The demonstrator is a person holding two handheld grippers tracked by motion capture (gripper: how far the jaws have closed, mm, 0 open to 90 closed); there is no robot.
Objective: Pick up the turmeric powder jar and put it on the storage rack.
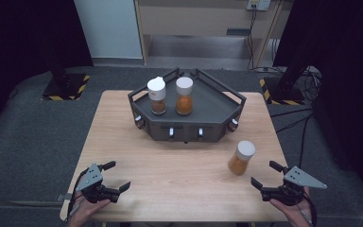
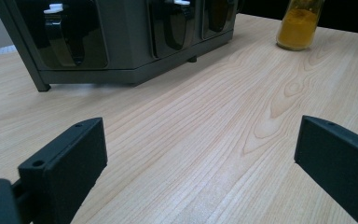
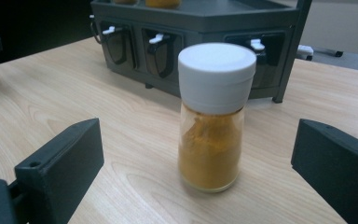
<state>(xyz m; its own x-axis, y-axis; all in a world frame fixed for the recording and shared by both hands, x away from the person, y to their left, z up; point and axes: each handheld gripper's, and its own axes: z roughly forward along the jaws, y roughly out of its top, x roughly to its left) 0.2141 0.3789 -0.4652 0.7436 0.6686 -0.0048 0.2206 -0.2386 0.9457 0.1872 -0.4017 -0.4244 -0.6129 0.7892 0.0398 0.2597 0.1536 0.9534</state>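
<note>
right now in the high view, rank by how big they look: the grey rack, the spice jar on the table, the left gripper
1. grey rack, clearly largest.
2. left gripper.
3. spice jar on the table, though it sits close in size to the gripper, so that order is unsure.

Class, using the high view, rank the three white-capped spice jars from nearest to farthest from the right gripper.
1. Orange-powder jar standing on the wooden table, just ahead of the right gripper.
2. Orange-powder jar on the grey rack, right one.
3. Brown-powder jar on the rack, left one.
</note>
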